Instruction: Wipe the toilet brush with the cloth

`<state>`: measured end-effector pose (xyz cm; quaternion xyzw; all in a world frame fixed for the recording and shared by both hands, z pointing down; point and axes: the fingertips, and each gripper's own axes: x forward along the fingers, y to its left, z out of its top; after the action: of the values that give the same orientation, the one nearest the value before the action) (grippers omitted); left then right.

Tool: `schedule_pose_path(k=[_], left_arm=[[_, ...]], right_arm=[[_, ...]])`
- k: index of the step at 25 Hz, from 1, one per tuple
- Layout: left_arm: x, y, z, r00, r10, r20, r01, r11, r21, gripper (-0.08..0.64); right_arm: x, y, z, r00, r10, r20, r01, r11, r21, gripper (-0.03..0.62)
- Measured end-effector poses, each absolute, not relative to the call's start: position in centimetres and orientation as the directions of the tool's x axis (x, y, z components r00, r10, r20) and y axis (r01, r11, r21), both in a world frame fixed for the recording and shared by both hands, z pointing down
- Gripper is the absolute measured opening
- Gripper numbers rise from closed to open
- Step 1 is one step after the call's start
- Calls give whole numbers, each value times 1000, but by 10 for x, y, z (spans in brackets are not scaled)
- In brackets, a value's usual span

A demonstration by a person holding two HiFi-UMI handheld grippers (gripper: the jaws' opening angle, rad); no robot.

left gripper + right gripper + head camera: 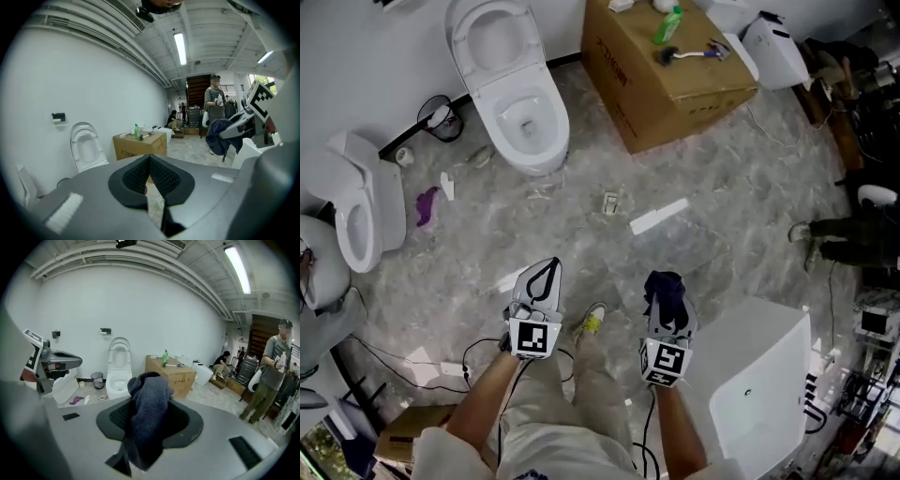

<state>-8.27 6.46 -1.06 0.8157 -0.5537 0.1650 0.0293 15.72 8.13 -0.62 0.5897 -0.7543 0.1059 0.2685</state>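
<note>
The toilet brush (686,53), black-headed with a white handle, lies on top of a cardboard box (649,101) far ahead, beside a green bottle (668,25). It also shows small in the left gripper view (146,135) and the right gripper view (178,365). My right gripper (664,281) is shut on a dark blue cloth (148,414), which bulges above the jaws and hangs below them. The cloth (223,134) also appears at the right of the left gripper view. My left gripper (551,268) is held beside it at waist height, shut and holding nothing (149,159). Both grippers are far from the brush.
A white toilet (512,86) stands against the wall left of the box, a second toilet (358,201) further left. A small bin (441,118) and a purple rag (427,206) lie between them. A white unit (761,394) stands at my right. People stand and sit in the background (272,376).
</note>
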Motion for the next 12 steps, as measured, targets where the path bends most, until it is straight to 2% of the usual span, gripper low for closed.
schedule_pose_path(k=[8,10,12], left_arm=[[-47,-11,109,342,-900,270,-914,-385,-127,0],[-42,-21,133,352,-899,260,-911,-394,-127,0],[-38,-26,160,368,-892,262,-903,-410,-126,0]], right_arm=[[168,10,114,-173,-851,496,-924,314,216,158],[173,-5,145,-142,-865,481,-932,280,229,158],[175,-15,176,-114,-875,471,-961,217,170,158]])
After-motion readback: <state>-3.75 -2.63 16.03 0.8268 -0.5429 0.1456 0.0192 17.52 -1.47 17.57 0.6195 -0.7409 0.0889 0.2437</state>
